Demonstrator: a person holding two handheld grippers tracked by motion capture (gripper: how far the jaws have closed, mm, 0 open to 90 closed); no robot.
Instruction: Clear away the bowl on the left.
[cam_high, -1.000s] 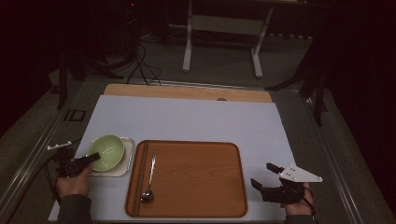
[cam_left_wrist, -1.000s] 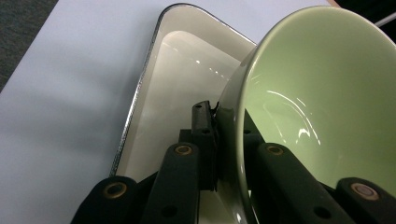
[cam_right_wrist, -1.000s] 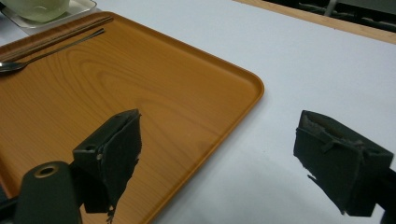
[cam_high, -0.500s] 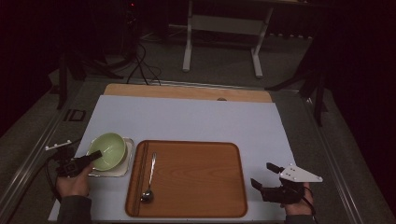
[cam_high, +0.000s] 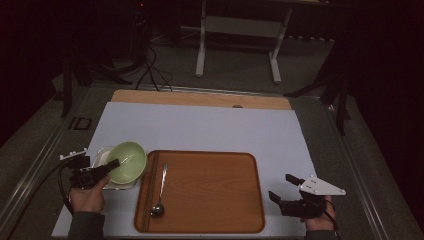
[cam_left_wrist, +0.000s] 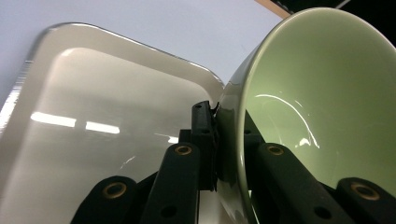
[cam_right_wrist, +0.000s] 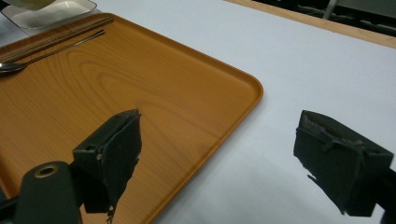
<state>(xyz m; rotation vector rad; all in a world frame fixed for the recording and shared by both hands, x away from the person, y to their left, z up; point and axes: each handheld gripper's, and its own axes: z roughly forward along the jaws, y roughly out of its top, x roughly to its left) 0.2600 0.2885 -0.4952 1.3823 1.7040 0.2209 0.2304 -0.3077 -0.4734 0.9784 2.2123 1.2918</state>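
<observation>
At the left, the left hand-held gripper (cam_high: 111, 165) is clamped on the rim of the green bowl (cam_high: 127, 162), one jaw inside and one outside the wall, as the left gripper view shows. The bowl (cam_left_wrist: 322, 93) is tilted and held over the shallow white dish (cam_high: 100, 159) just left of the wooden tray (cam_high: 210, 200). The step in hand looks like carrying the bowl from the dish toward the tray. Next, the bowl likely needs to clear the tray's raised edge and the spoon (cam_high: 160, 192) lying along its left side, then be set down level on bare wood. At the right, the right hand-held gripper (cam_high: 281, 188) rests on the bench (cam_high: 215, 127) with its jaws wide apart and nothing between them.
</observation>
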